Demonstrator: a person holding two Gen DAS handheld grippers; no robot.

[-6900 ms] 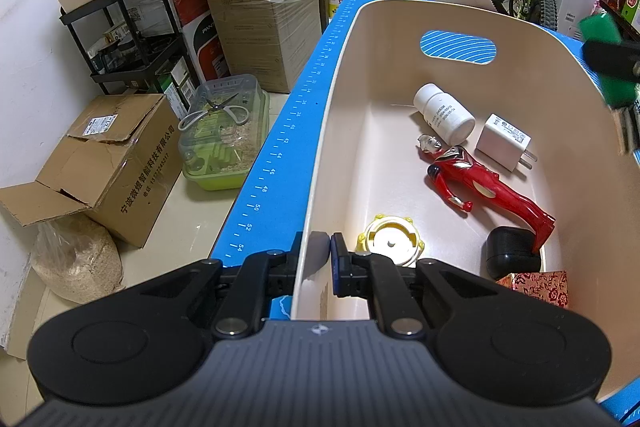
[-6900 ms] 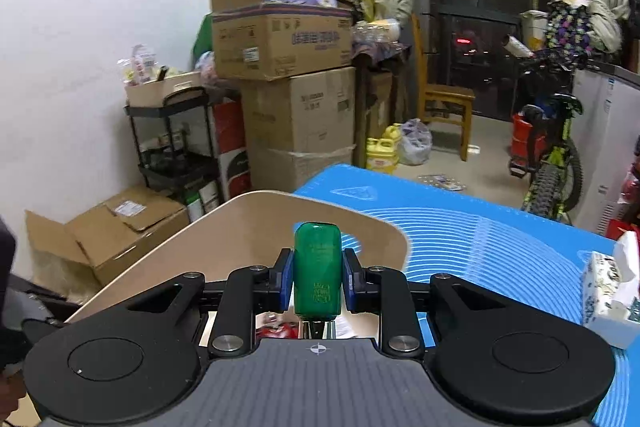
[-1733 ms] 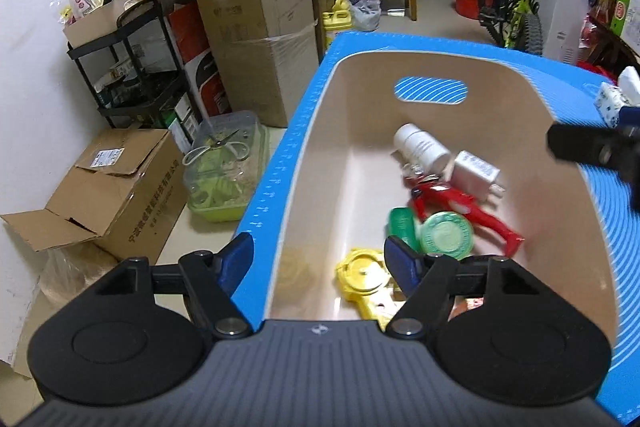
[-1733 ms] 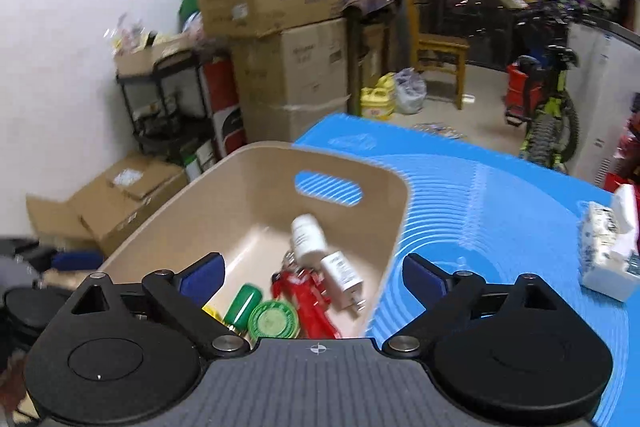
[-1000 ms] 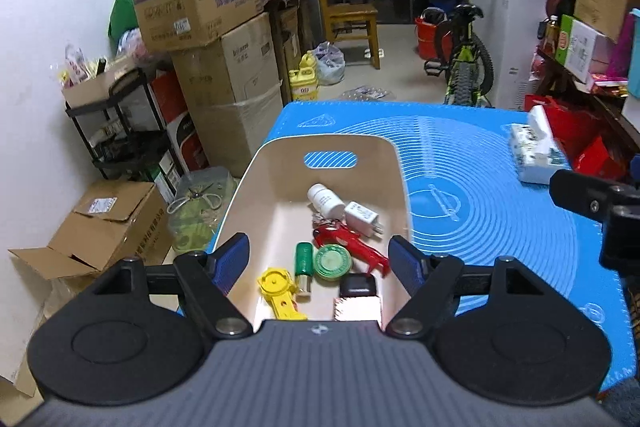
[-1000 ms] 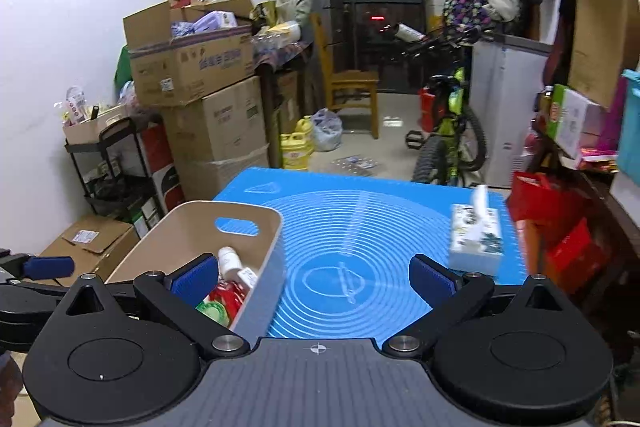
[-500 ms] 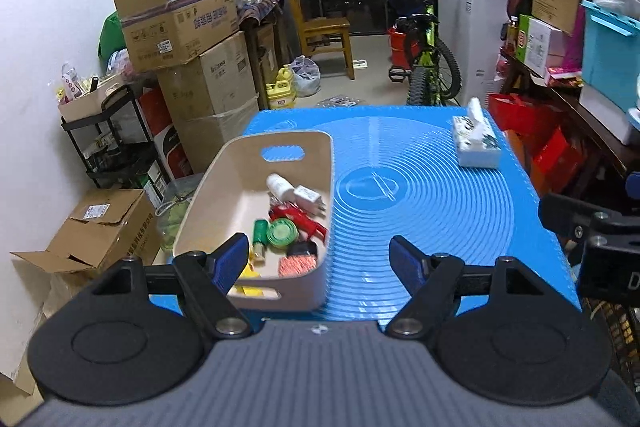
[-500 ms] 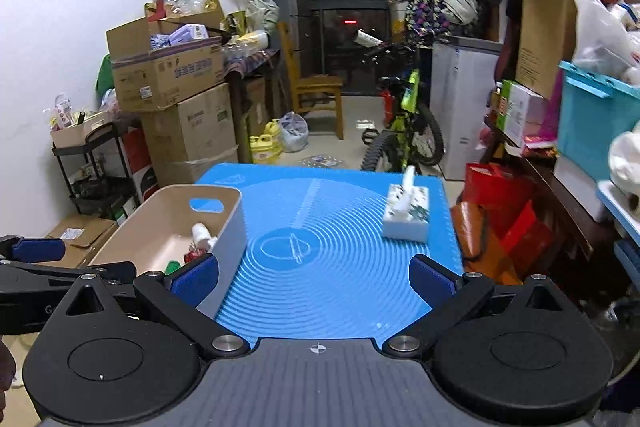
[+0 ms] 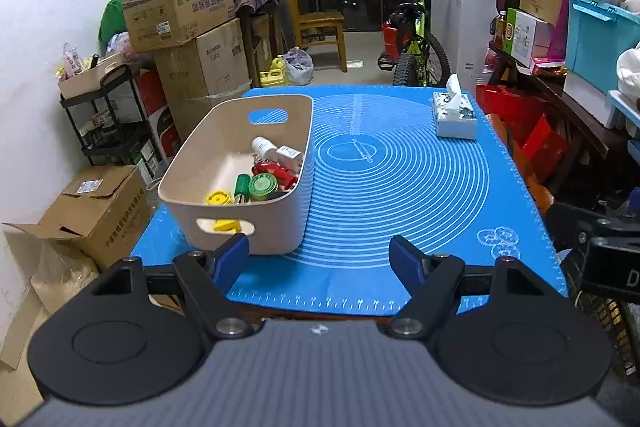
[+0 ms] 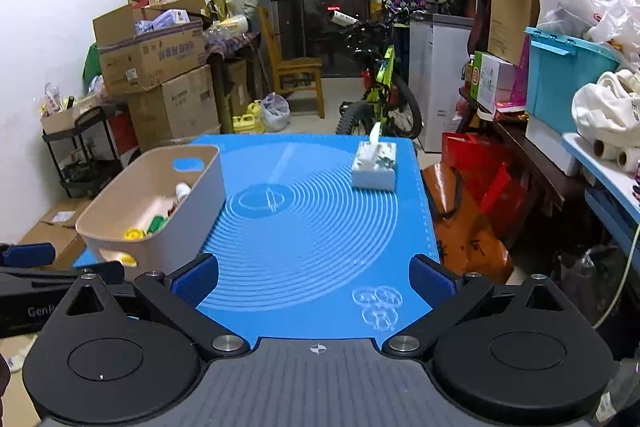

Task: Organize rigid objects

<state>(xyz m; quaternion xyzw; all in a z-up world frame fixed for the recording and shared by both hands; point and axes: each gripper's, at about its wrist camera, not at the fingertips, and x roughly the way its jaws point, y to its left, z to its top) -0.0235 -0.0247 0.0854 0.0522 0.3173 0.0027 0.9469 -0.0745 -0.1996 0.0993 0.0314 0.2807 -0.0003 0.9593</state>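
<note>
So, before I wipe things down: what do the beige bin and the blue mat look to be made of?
Beige bin: probably matte moulded plastic, given its rounded corners and cut-out handles. Blue mat: likely flexible silicone, lying flat with printed rings and edge rulers.

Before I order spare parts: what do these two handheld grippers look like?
Both match. The left gripper and right gripper each have black linkage arms with silver pivot bolts, blue pads on the jaws, two round black discs and a ribbed grey body with a small crosshair mark.

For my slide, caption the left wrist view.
Open left gripper facing a beige bin of small objects on a blue mat, tissue box behind.
</note>
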